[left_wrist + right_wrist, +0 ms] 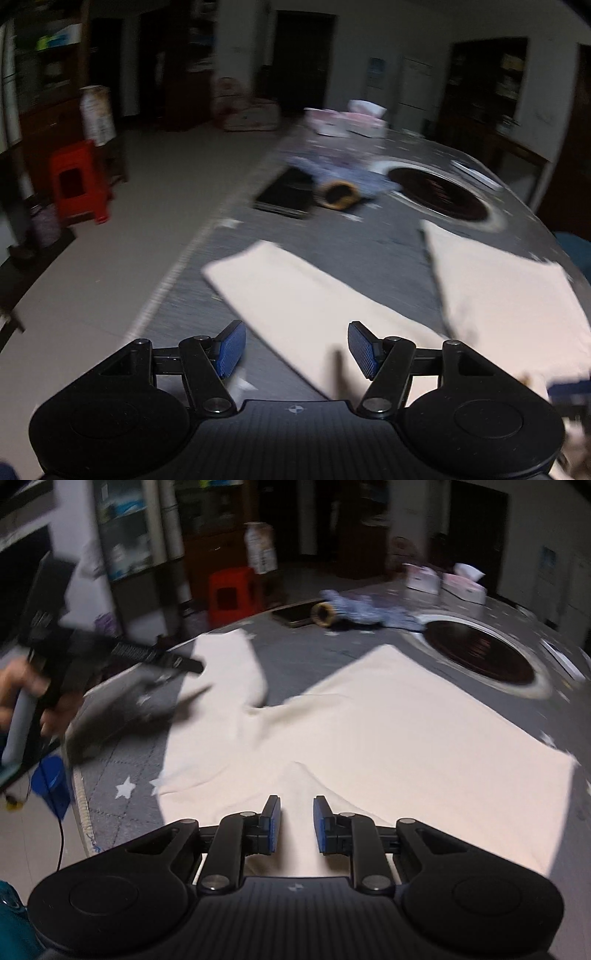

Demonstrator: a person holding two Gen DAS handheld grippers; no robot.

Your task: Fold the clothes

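Observation:
A cream long-sleeved garment (388,731) lies spread on the grey star-patterned table cover (122,775). My right gripper (297,825) is low over the garment's near part. Its blue pads stand narrowly apart, and a raised ridge of cream cloth runs up between them, so it is shut on the fabric. One sleeve (295,295) stretches out to the left, and my left gripper (297,349) hovers open above its near end with nothing between the pads. In the right wrist view the left gripper (197,679) is a blur over the sleeve, held by a person's hand (14,690).
Further back on the table are a black flat slab (286,197), a tape roll (338,192), a blue patterned cloth (332,166), a round dark hob (439,194) and tissue boxes (347,118). A red stool (79,181) stands on the floor left of the table edge.

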